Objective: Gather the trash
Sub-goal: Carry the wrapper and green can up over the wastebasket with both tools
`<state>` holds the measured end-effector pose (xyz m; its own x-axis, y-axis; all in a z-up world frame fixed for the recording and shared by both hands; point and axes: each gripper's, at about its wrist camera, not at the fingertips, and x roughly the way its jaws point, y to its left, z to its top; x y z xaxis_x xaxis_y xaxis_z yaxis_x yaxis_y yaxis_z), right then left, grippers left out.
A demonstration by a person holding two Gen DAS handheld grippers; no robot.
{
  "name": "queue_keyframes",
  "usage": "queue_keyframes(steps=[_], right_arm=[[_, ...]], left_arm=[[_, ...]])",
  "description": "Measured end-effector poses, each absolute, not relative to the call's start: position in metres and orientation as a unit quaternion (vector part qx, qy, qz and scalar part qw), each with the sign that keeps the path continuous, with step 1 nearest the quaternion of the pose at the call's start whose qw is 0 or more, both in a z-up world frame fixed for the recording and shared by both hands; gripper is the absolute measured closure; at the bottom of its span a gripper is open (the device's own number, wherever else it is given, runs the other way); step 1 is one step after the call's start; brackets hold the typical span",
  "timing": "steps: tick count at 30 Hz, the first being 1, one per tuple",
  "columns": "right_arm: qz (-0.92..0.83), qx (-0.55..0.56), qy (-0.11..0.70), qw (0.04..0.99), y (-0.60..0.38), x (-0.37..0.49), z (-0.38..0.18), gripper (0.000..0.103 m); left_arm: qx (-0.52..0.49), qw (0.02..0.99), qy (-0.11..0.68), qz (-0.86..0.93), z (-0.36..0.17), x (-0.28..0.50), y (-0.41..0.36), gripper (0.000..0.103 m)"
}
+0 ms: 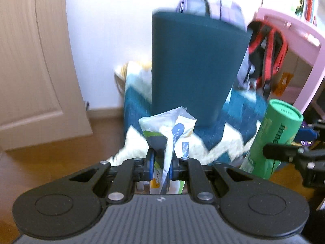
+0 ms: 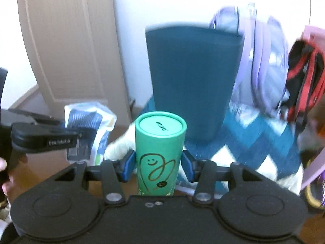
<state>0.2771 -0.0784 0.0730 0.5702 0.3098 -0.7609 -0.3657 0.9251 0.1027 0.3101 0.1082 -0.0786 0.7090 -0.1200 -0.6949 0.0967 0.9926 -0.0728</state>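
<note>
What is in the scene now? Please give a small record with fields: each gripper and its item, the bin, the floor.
left gripper: shut on a crumpled white plastic wrapper
right gripper: shut on a green cardboard tube with a lid
bin: tall dark teal bin, ahead of both grippers
under bin: teal and white zigzag rug
floor: brown wood floor
behind: beige door, purple backpack
</note>
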Motion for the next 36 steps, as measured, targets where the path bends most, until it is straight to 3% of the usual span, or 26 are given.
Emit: queue_keyframes(steps=[12, 17, 25, 36], right_arm=[[0.152, -0.006, 0.294, 0.943, -0.110, 0.327, 0.192, 0.056], [0.140, -0.006, 0.266, 0.954, -0.114, 0.361, 0.211, 0.056], [0.125, -0.014, 0.266, 0.956, -0.109, 0.418, 0.206, 0.056], [0.120, -0.020, 0.330, 0.936, -0.112, 0.483, 0.142, 0.056]], left_arm=[[-0.022, 0.958, 0.280, -0.058, 0.044, 0.334, 0.087, 0.090], [-0.021, 0.964, 0.259, -0.062, 0.077, 0.359, 0.073, 0.090], [-0.012, 0.967, 0.245, -0.063, 0.093, 0.410, 0.045, 0.090], [-0.011, 0.957, 0.285, -0.057, 0.054, 0.493, 0.035, 0.090]])
